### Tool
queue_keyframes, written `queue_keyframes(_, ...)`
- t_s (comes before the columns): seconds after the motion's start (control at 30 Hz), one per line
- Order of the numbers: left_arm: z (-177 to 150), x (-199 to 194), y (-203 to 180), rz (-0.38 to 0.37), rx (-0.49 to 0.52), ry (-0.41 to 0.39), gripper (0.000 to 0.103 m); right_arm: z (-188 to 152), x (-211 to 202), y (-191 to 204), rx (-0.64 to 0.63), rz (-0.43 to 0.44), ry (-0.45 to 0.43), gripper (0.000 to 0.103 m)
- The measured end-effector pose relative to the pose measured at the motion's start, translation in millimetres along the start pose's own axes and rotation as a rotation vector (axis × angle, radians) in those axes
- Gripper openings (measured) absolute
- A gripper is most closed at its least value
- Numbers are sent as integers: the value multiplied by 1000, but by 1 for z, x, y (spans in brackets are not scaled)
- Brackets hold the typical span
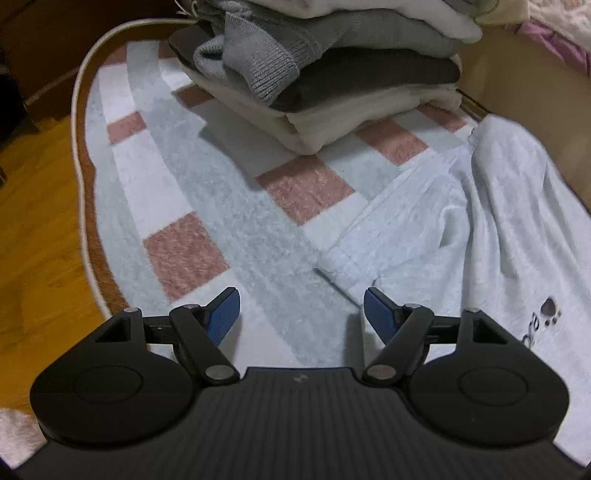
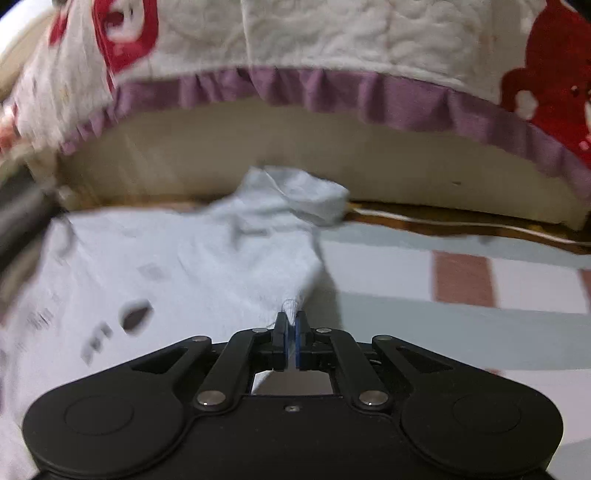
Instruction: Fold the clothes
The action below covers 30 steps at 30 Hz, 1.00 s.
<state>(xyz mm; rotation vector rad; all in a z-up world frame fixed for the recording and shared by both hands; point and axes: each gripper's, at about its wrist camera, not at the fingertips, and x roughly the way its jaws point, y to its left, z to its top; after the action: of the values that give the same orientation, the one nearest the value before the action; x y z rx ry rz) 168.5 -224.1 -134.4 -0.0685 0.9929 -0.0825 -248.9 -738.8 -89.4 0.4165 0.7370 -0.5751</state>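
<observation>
Pale blue garment [image 1: 517, 229] with dark paw print lies on a mint, white and dusty-pink checked rug [image 1: 207, 206].

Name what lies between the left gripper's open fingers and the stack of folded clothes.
Only bare checked rug between left gripper and stack of folded clothes, per left wrist view.

A checked rug [image 1: 207, 206] in pale blue, white and dusty pink squares, edged with brown trim and white piping, covers part of a warm honey-toned wooden floor [image 1: 40, 206]. Dark wooden furniture [image 1: 48, 48] stands at the far left, dim and hard to make out. In the right wrist view, a cream mattress side [image 2: 295, 162] runs along the rug's far edge, draped with a quilted white bedspread [image 2: 332, 33] printed with red figures and finished in a purple ruffle [image 2: 332, 92]. The light is soft, warm and indoor, with motion blur at the edges.
</observation>
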Motion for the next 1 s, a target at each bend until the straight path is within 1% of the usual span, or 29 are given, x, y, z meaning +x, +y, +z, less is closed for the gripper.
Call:
queue_keyframes(0.07, -1, 5, 5, -52, -64, 20, 74, -6, 9, -7, 3, -39, 35, 2)
queue_keyframes(0.13, -2, 9, 8, -86, -119, 42, 74, -9, 17, -11, 4, -80, 53, 2)
queue_keyframes(0.23, -3, 16, 13, -120, -181, 64, 74, -12, 25, 1, -71, -154, 64, 2)
queue_keyframes(0.33, -2, 20, 14, -113, -186, 52, 74, -12, 30, 5, -56, -201, 85, 2)
queue_keyframes(0.4, -1, 23, 12, -115, -183, 46, 75, -12, 28, 15, -123, -277, 82, 2)
queue_keyframes(0.47, 0, 25, 9, -141, -191, 45, 81, -12, 26, 27, -204, -361, 77, 3)
queue_keyframes(0.5, 0, 26, 5, -146, -170, 47, 81, -11, 24, 33, -245, -403, 74, 12)
queue_keyframes(0.53, 1, 27, 0, -147, -137, 50, 81, -11, 23, 39, -286, -445, 71, 13)
queue_keyframes(0.57, 1, 28, -6, -140, -100, 49, 81, -7, 16, 44, -276, -389, 58, 13)
queue_keyframes(0.63, 0, 30, -14, -129, -61, 42, 82, 5, -1, 54, -217, -194, 33, 33)
queue_keyframes(0.67, 0, 30, -17, -128, -57, 39, 84, 9, -7, 61, -194, -99, 30, 45)
queue_keyframes(0.7, 0, 31, -18, -128, -59, 38, 88, 13, -11, 69, -186, 15, 38, 47)
queue_keyframes(0.73, 0, 31, -20, -129, -61, 43, 89, 14, -11, 79, -174, 139, 69, 47)
queue_keyframes(0.77, 1, 32, -24, -139, -31, 54, 92, 14, -10, 88, -157, 265, 108, 48)
queue_keyframes(0.8, 1, 34, -30, -152, 13, 68, 94, 12, -7, 98, -121, 395, 152, 49)
queue_keyframes(0.87, -3, 35, -47, -128, 143, 68, 94, -2, 3, 125, -71, 655, 260, 49)
queue_keyframes(0.9, -7, 36, -55, -104, 196, 58, 94, -10, 6, 140, -70, 749, 287, 49)
queue_keyframes(0.93, -11, 37, -62, -76, 240, 44, 93, -19, 5, 155, -97, 807, 287, 49)
queue_keyframes(0.97, -13, 34, -67, -72, 266, 22, 83, -25, 4, 169, -143, 842, 282, 49)
queue_keyframes(1.0, -15, 29, -71, -79, 284, -5, 37, -29, 5, 182, -198, 846, 283, 50)
